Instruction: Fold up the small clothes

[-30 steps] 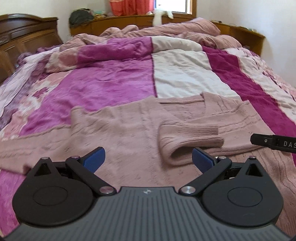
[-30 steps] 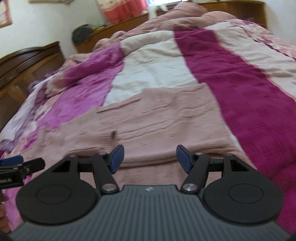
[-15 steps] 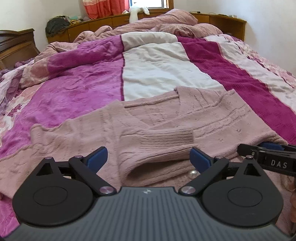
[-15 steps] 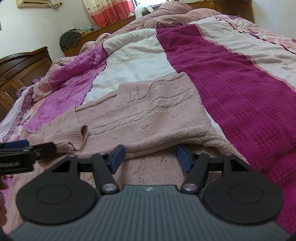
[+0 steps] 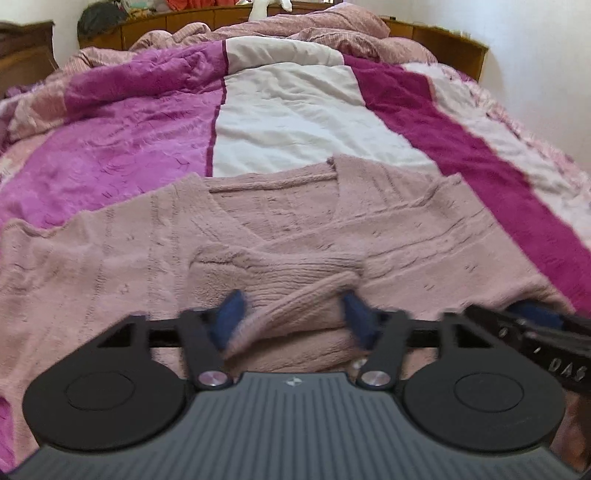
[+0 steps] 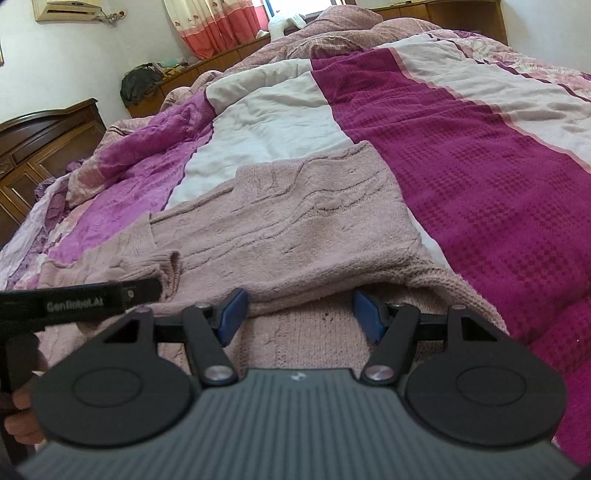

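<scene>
A dusty pink knit sweater (image 5: 388, 229) lies flat on the bed, its right sleeve folded across the chest with the ribbed cuff (image 5: 280, 280) at the middle. My left gripper (image 5: 293, 317) is open, its blue pads on either side of the cuff's lower edge. My right gripper (image 6: 301, 314) is open, low over the sweater (image 6: 295, 229) at the folded sleeve's near edge. Each gripper shows at the side of the other's view.
The bed is covered by a quilt (image 5: 295, 110) in purple, white and magenta stripes, rumpled at the far end. A wooden headboard shelf (image 6: 461, 11) runs behind it and a dark wooden cabinet (image 6: 44, 140) stands to the left.
My left gripper moved right and forward, its pads now flanking the sleeve cuff and closer together. My right gripper moved in toward the folded sleeve's edge. The sweater has not moved.
</scene>
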Demonstrator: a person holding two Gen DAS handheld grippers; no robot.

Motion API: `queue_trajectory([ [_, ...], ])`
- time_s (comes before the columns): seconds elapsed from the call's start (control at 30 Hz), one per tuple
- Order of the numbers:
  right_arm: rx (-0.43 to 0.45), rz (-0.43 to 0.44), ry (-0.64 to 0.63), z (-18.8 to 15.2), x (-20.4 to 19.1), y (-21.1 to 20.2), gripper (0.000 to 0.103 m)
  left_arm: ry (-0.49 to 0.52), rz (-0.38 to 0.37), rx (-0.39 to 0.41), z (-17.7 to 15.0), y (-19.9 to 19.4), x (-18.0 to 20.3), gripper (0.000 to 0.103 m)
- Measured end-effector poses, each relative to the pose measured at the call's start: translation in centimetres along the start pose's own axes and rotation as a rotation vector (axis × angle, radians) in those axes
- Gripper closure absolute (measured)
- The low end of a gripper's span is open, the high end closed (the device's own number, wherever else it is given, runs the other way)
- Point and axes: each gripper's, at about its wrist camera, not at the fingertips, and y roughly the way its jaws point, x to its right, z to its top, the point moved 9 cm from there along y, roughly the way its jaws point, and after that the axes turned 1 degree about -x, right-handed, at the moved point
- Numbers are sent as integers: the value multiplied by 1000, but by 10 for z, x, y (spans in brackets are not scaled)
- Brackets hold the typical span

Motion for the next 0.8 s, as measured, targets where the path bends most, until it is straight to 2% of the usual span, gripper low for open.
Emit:
queue_trajectory([
  [0.03, 1, 2, 3, 0, 0, 0, 38, -8, -2, 8, 2, -3, 0, 73],
  [0.13, 2, 6, 8, 0, 1, 0, 38, -31, 7, 44, 10, -14, -5, 92],
  [0.23, 2, 6, 8, 0, 2, 0, 38, -72, 49, 82, 17, -27, -22, 92],
  [0.33, 3, 14, 19, 0, 3, -1, 38, -132, 78, 92, 18, -38, -46, 92],
  [0.5, 4, 13, 14, 0, 3, -1, 38, -201, 170, 103, 10, -53, -94, 92],
  [0.67, 4, 12, 12, 0, 3, -1, 38, -341, 240, 29, -18, -57, -148, 92],
  [0.8, 2, 6, 3, 0, 2, -1, 38, -419, 255, 4, -35, -64, -178, 91],
])
